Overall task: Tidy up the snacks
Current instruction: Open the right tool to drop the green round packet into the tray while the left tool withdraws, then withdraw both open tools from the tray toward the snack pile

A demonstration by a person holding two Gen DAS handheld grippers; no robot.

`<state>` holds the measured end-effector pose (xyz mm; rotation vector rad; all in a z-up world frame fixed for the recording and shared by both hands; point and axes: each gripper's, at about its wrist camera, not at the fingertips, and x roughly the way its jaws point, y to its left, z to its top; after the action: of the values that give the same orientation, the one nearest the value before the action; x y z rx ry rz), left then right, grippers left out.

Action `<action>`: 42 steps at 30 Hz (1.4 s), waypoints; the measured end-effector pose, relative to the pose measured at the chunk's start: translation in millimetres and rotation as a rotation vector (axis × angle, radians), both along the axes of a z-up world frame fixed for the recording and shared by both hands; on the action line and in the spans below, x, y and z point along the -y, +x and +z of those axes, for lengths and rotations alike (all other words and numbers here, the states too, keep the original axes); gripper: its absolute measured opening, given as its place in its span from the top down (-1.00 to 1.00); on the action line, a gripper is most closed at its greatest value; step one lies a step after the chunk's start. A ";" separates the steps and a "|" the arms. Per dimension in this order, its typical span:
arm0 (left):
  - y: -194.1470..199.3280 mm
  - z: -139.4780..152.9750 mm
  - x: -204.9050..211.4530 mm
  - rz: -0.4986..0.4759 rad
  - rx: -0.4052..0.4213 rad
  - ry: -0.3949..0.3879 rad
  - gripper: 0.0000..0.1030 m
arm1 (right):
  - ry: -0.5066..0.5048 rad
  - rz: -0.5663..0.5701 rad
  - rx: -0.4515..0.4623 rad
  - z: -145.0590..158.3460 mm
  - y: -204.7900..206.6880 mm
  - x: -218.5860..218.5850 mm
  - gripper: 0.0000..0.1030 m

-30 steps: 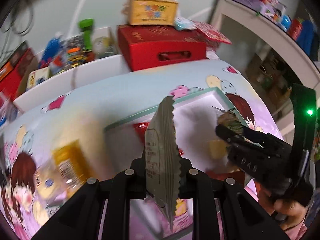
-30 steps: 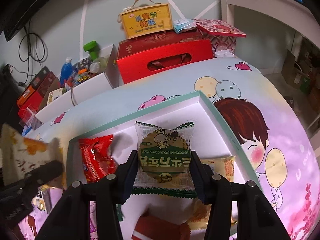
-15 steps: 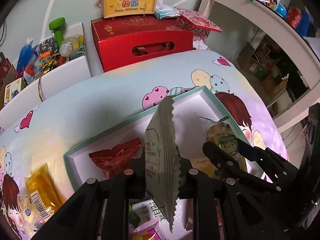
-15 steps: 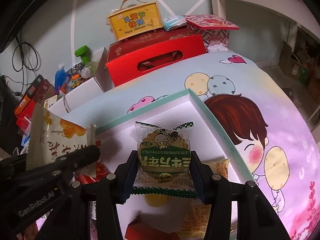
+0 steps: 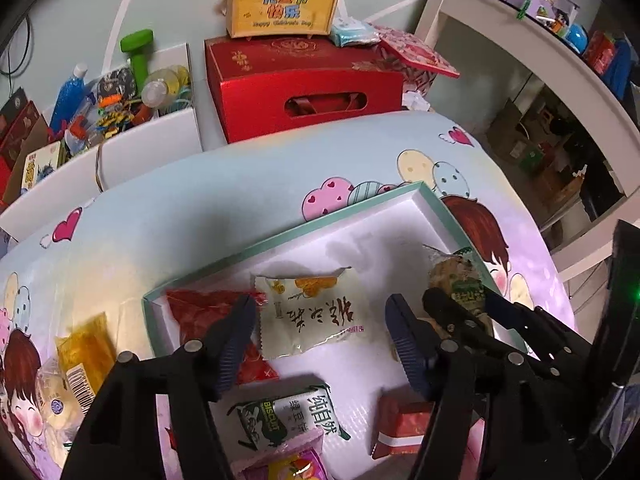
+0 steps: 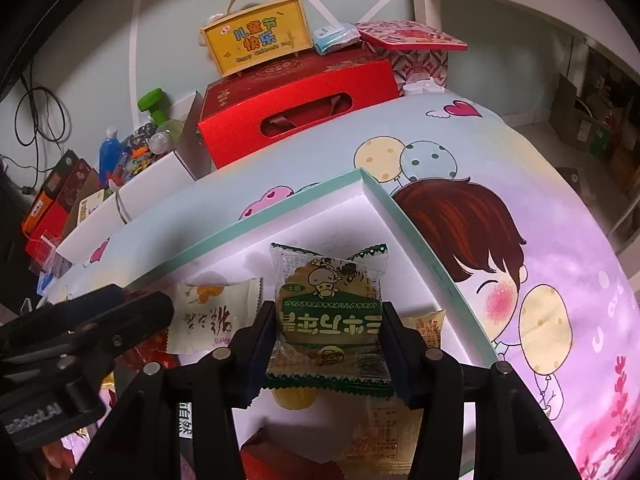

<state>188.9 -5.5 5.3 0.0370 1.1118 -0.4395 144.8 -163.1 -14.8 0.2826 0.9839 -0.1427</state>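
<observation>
The left gripper [image 5: 320, 332], a moment ago pinching the white packet [image 5: 316, 314], now gapes wide above it in the tray [image 5: 280, 240]; the right gripper [image 6: 328, 332] still clamps the green biscuit [image 6: 330, 312].

Yellow cardboard gift box with a carry handle [image 5: 282, 4]: large Chinese characters "儿童节快乐", small line "Happy Children's Day" beneath. Green-and-white biscuit packet [image 5: 290, 414] in the tray: "BISCUIT" and "纯自然". Other wrappers' print too distorted to read.
</observation>
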 end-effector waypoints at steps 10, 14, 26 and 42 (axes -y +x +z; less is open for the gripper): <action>-8.0 12.1 -31.0 0.123 0.067 0.024 -0.75 | -0.028 0.010 0.018 3.9 -1.7 -5.3 -0.81; -9.7 7.1 -48.6 0.188 0.074 0.043 -0.81 | -0.033 0.014 0.032 6.9 -3.8 -7.7 -1.00; -24.0 -12.8 -83.7 0.306 0.067 0.082 -0.90 | -0.050 0.036 0.045 17.6 -10.1 -20.4 -1.00; -64.4 6.9 -155.8 0.416 0.071 0.074 -0.89 | -0.041 0.112 0.090 53.1 -28.6 -55.3 -1.00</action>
<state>124.5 150.2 12.2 -0.1118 1.0323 -0.0243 116.3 -107.8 38.3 0.1944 0.9046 -0.0478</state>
